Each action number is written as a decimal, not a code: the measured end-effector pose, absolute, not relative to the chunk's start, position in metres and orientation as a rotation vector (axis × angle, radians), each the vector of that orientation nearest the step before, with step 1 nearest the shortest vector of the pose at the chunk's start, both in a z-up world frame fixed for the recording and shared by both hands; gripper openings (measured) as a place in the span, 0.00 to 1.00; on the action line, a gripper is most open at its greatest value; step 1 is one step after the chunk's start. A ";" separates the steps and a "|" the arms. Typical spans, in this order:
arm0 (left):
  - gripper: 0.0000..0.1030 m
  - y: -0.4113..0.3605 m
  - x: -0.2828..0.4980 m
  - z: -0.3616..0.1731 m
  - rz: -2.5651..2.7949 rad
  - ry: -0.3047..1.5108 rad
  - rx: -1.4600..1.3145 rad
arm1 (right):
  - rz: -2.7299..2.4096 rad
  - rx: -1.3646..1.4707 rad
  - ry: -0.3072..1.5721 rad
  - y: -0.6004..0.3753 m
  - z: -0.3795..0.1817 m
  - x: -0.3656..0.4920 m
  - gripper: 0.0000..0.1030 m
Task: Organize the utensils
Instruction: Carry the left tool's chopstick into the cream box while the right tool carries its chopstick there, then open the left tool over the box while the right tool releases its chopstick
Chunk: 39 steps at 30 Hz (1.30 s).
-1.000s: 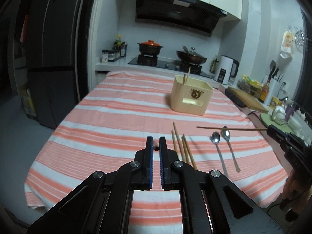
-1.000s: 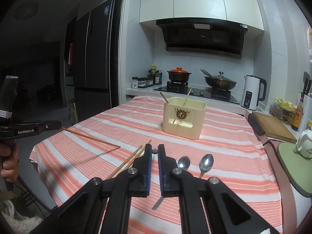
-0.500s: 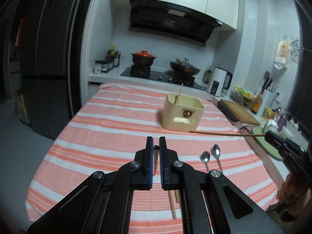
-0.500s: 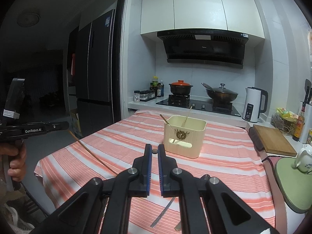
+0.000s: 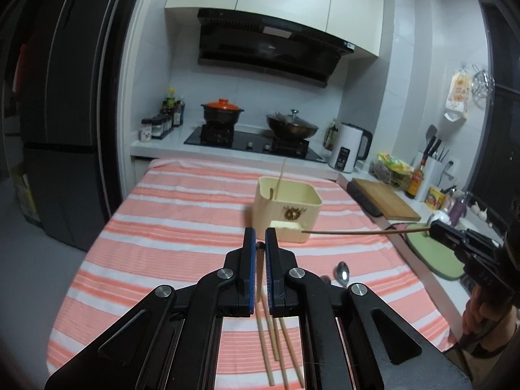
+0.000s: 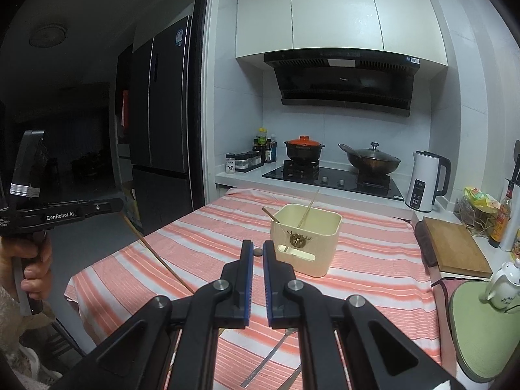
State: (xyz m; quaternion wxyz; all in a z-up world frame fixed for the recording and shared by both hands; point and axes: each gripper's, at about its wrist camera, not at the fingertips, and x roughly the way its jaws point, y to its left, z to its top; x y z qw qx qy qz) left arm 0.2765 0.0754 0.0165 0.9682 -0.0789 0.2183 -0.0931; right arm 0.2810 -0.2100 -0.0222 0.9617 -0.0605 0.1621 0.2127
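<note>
My left gripper [image 5: 259, 240] is shut on a wooden chopstick [image 5: 259, 269] that hangs down between its pads. From the right wrist this chopstick [image 6: 156, 253] slants down from the left gripper [image 6: 118, 205] over the table's left edge. My right gripper [image 6: 258, 249] is shut on another chopstick, seen end-on [image 6: 258, 253]. In the left wrist view that chopstick [image 5: 357, 232] runs level from the right gripper [image 5: 435, 229] towards the cream utensil holder [image 5: 287, 214]. The holder [image 6: 305, 243] has two chopsticks in it. Three loose chopsticks [image 5: 274, 341] and spoons [image 5: 343, 273] lie on the striped cloth.
The table with the striped cloth [image 5: 182, 214] meets the stove counter [image 5: 253, 143] at its far end. A kettle [image 6: 425, 182], a cutting board [image 6: 455, 247], a green mat [image 6: 481, 331] with a teapot and bottles line the right side. A fridge [image 5: 65, 130] stands left.
Both grippers have risen above the table, each carrying its chopstick. The loose chopsticks and spoons have slid down in the views, and the holder now sits closer to both grippers.
</note>
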 end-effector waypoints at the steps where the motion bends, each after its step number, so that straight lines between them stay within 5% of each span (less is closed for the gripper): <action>1: 0.03 0.074 0.278 0.020 -0.193 0.436 -0.157 | 0.430 -0.125 0.331 -0.211 -0.021 0.282 0.06; 24: 0.03 0.024 0.405 0.128 -0.249 0.248 -0.207 | 0.352 -0.137 0.320 -0.239 0.050 0.384 0.06; 39: 0.03 -0.019 0.550 0.060 -0.209 0.491 -0.177 | 0.375 -0.119 0.662 -0.225 0.006 0.534 0.06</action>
